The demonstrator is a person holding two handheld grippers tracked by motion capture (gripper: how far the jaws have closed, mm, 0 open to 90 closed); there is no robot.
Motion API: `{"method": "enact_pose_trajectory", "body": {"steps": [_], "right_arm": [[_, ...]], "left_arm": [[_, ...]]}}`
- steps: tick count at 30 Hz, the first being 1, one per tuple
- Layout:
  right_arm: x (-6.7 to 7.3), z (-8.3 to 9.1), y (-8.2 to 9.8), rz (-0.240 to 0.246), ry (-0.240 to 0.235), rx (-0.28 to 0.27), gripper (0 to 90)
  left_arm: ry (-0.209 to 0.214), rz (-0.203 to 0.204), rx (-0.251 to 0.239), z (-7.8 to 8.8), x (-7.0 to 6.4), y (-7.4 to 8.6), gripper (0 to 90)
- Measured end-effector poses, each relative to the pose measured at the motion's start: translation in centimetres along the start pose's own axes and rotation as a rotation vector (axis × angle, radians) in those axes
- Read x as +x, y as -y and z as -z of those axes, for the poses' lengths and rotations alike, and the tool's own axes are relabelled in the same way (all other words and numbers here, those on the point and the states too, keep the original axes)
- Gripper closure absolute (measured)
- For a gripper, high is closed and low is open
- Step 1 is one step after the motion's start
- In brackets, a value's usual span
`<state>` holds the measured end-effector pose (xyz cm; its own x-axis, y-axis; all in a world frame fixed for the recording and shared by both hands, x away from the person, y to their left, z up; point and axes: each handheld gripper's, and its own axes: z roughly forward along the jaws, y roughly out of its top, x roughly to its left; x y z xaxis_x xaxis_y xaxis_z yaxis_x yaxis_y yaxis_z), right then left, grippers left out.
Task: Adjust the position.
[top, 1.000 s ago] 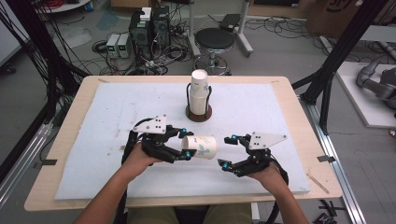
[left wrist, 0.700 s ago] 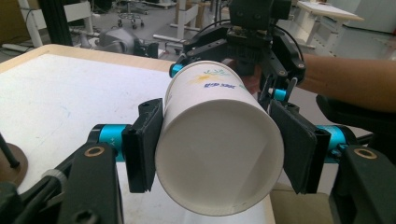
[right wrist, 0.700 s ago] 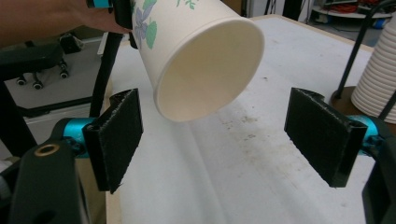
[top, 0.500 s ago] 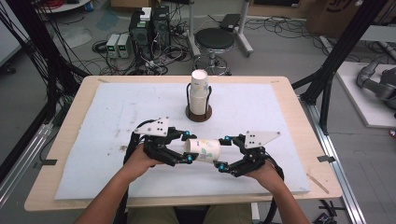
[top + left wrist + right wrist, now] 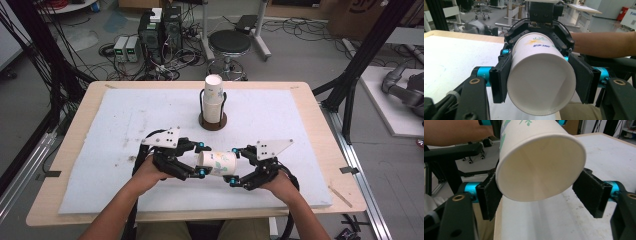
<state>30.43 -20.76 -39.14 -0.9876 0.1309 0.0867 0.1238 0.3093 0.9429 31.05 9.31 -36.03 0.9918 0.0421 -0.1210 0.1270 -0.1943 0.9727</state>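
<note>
My left tool [image 5: 200, 160] grips the paper cup [image 5: 217, 163] sideways above the surface's near edge. My right tool [image 5: 234, 166] has just been closing around its open end, pads not yet pressing. Handover half done; stacked cups [image 5: 213, 98] mid-surface probably come next.

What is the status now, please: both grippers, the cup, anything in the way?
Left gripper shut on paper cup, held sideways. Right gripper closing around its open end, right pad not touching. Cup stack stands apart.

paper cup [image 5: 217, 163] between both claws, near table edge | cup stack [image 5: 213, 100] behind, mid-table [image 5: 125, 115]
</note>
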Motion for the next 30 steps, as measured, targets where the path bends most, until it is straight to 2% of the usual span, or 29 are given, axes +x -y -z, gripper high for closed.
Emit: {"method": "enact_pose_trajectory", "body": {"steps": [7,13,17,19,20,22,30], "right_arm": [[-0.1,0.2,-0.1,-0.012,-0.029,-0.033,34.7],[-0.1,0.3,-0.1,-0.027,-0.039,-0.024,37.0],[-0.2,0.3,-0.3,-0.02,-0.026,0.007,37.3],[-0.2,0.4,-0.5,-0.021,-0.029,0.013,37.2],[-0.3,0.5,-0.6,-0.02,-0.025,0.02,37.2],[-0.4,0.7,-0.9,-0.014,-0.012,0.056,37.3],[-0.7,1.0,-2.2,0.008,0.02,0.138,37.2]], "left_arm": [[0.014,0.019,-0.033,0.3,0.2,0.3,37.6],[0.011,0.036,-0.035,0.3,0.1,0.7,37.5],[-0.018,0.04,-0.002,0.2,0.2,0.8,35.6],[-0.062,0.069,0.036,0.0,0.2,0.8,20.2],[-0.065,0.082,0.039,0.1,0.2,0.9,14.9],[-0.073,0.078,0.047,0.3,0.2,0.8,14.6],[-0.092,0.059,0.09,1.1,0.0,0.0,14.7]]}}
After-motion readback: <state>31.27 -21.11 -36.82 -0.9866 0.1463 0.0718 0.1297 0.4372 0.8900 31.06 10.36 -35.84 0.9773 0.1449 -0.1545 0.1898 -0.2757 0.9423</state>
